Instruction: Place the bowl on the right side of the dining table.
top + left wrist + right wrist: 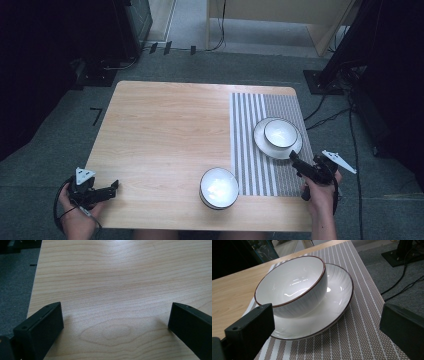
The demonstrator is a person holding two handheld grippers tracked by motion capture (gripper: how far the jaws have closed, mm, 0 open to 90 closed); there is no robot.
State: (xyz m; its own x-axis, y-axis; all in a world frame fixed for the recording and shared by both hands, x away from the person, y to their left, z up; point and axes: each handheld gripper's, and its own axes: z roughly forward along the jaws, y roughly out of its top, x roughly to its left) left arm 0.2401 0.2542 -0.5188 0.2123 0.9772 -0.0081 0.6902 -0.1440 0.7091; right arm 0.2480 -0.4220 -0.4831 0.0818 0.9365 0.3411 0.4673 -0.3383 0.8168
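A white bowl [280, 133] with a dark rim sits on a white plate [261, 143], both on a striped placemat [250, 125] on the right part of the wooden table [165, 130]. In the right gripper view the bowl [292, 287] and plate [337, 290] lie just ahead of the jaws. My right gripper [294, 159] [327, 322] is open, close to the plate's near edge, holding nothing. Another white bowl [219, 187] stands near the table's front edge. My left gripper [114, 187] [115, 322] is open over bare wood at the front left corner.
Grey carpet surrounds the table. Cables [330, 117] and black stand bases [320, 82] lie on the floor to the right and behind. A light wooden cabinet [280, 15] stands at the back. The table's left edge [33, 292] runs close to my left gripper.
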